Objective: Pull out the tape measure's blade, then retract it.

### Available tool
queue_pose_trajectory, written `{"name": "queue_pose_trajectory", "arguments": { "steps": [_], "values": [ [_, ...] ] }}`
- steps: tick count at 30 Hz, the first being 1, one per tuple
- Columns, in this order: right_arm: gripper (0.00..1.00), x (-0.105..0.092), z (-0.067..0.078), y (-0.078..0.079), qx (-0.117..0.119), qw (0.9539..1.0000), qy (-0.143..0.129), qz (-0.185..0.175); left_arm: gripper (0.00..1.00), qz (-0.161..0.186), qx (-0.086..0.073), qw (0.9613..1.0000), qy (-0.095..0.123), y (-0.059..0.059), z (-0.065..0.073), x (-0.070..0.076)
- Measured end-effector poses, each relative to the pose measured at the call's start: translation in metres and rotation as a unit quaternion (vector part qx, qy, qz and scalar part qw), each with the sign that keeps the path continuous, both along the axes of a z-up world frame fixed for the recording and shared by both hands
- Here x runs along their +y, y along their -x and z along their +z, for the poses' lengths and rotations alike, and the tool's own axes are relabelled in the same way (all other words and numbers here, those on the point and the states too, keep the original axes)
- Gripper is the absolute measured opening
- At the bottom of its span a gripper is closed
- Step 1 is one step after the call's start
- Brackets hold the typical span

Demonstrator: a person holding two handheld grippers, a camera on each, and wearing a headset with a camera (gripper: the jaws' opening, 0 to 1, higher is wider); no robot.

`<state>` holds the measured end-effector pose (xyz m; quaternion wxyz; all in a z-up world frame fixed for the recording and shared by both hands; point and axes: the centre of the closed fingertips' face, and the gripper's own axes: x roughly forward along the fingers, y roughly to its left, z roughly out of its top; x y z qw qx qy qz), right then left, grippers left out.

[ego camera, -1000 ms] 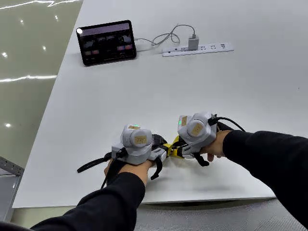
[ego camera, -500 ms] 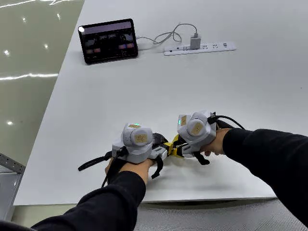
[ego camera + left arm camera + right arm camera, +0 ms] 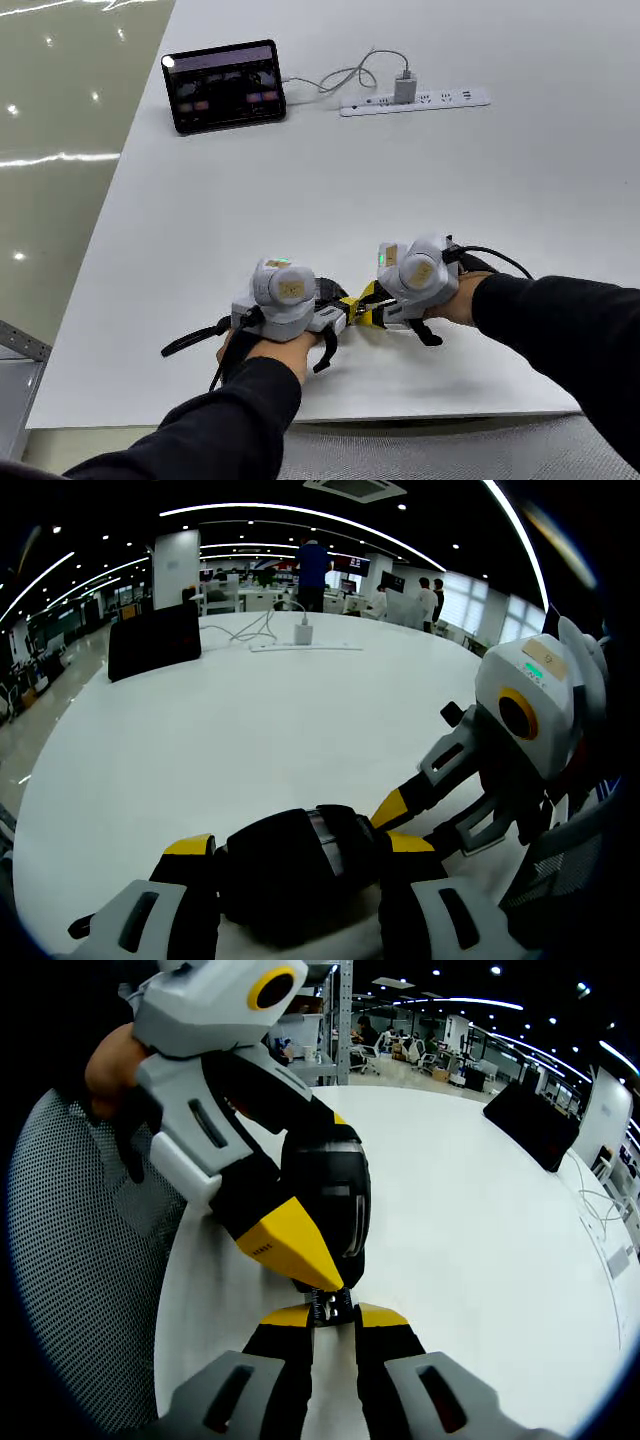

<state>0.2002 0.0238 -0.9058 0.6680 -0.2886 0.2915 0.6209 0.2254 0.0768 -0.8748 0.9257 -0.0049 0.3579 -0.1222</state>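
The tape measure (image 3: 300, 865) is a black case lying low near the table's front edge, clamped between the yellow-tipped jaws of my left gripper (image 3: 300, 845). In the right gripper view the case (image 3: 325, 1195) sits just ahead, and my right gripper (image 3: 333, 1312) is shut on the blade's end hook (image 3: 330, 1303). In the head view the left gripper (image 3: 340, 312) and right gripper (image 3: 370, 312) nearly meet tip to tip, with the case (image 3: 327, 291) and a short stretch of blade between them. The right gripper's body (image 3: 530, 710) stands to the right in the left gripper view.
A dark tablet (image 3: 223, 85) stands at the back left of the white table (image 3: 330, 190). A white power strip (image 3: 413, 100) with a charger and cable lies beside it. The table's front edge (image 3: 300, 415) is just under my hands. A mesh chair (image 3: 80, 1260) is close behind.
My right gripper has drawn a little to the right, away from the left one, which has held still with the case.
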Motion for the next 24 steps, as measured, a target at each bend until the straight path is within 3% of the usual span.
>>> {"name": "queue_pose_trajectory", "arguments": {
  "steps": [24],
  "values": [
    [0.11,0.0077,-0.0004,0.0001,0.003,1.0,-0.005,-0.007,0.6,0.003,0.001,1.0,0.006,-0.0007,0.0001,0.0001]
  ]
}}
